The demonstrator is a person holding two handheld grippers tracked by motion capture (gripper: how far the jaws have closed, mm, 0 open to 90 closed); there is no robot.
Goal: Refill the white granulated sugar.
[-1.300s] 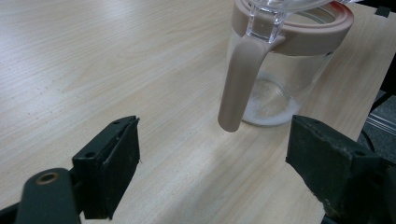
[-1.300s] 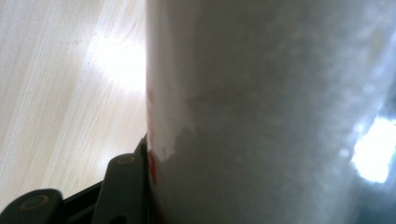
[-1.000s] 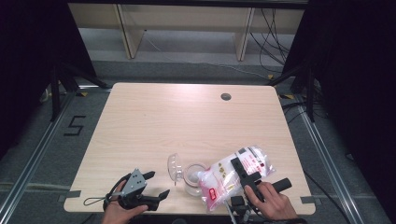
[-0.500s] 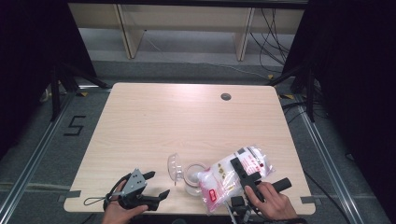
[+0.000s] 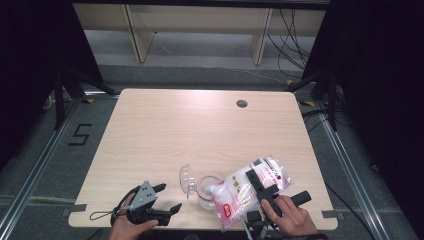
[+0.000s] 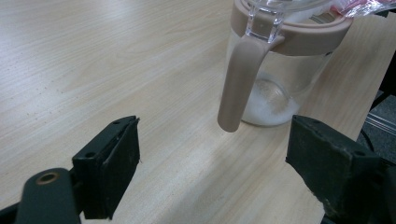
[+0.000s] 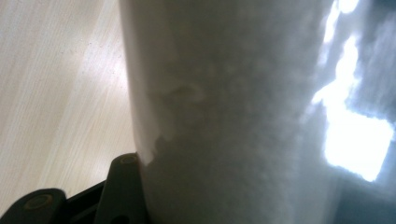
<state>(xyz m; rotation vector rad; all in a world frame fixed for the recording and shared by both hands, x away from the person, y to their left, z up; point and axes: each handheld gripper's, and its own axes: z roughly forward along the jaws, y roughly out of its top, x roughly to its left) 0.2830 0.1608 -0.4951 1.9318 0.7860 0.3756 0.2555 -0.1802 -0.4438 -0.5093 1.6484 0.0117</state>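
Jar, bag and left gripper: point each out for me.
jar (image 6: 275, 88), left gripper view, on its clear glass wall.
bag (image 5: 237, 192), high view, on its white-filled middle.
left gripper (image 5: 167, 198), high view, midway between its fingertips.

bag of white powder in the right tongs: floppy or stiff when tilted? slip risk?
Likely floppy: the bag sags over the jar with creased, bulging film. Its glossy plastic may be slippery, so the right tongs could lose grip. It looks well filled with white powder, so probably heavy for its size, and the load may shift as it pours.
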